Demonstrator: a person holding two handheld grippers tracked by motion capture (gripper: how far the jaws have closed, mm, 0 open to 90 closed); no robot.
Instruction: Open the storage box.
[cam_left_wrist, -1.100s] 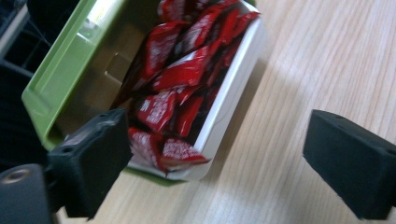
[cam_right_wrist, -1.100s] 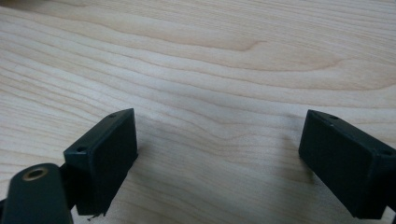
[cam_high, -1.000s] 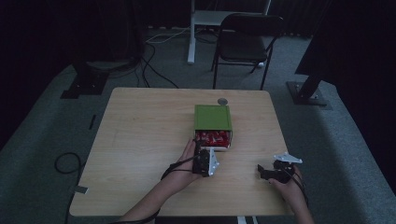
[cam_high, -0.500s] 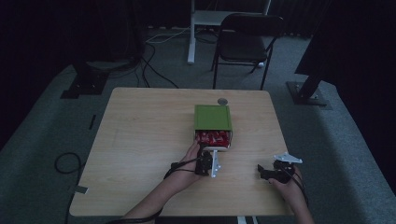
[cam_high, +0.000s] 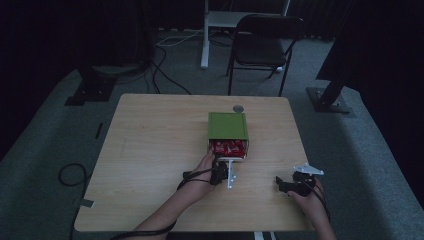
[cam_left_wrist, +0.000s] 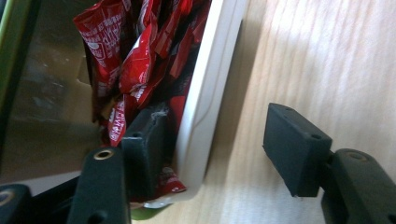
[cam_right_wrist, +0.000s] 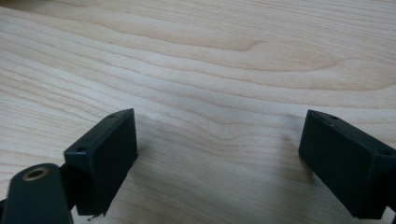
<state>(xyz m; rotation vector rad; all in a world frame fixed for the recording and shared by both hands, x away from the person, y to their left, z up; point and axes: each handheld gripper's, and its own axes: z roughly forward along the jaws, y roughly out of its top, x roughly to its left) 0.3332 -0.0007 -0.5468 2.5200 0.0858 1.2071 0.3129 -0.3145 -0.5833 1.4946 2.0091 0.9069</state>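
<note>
My left gripper (cam_left_wrist: 215, 149) jaws just closing, straddling the white tray wall (cam_left_wrist: 210, 88), 1 jaw among the red packets (cam_left_wrist: 135, 70), no clamp yet, my right gripper (cam_right_wrist: 219, 158) jaws apart over bare table (cam_right_wrist: 210, 60).

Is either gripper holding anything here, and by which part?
Nothing is gripped yet. The left gripper has just been closing astride the white tray wall: one finger among the red packets, the other outside, apart. The right gripper is open over the table.

In the left gripper view, the green box (cam_left_wrist: 11, 70) is cut off by the picture's edge. The print on its red packets (cam_left_wrist: 135, 60) is too blurred to read, and the left gripper (cam_left_wrist: 219, 149) hides the lowest packets.
</note>
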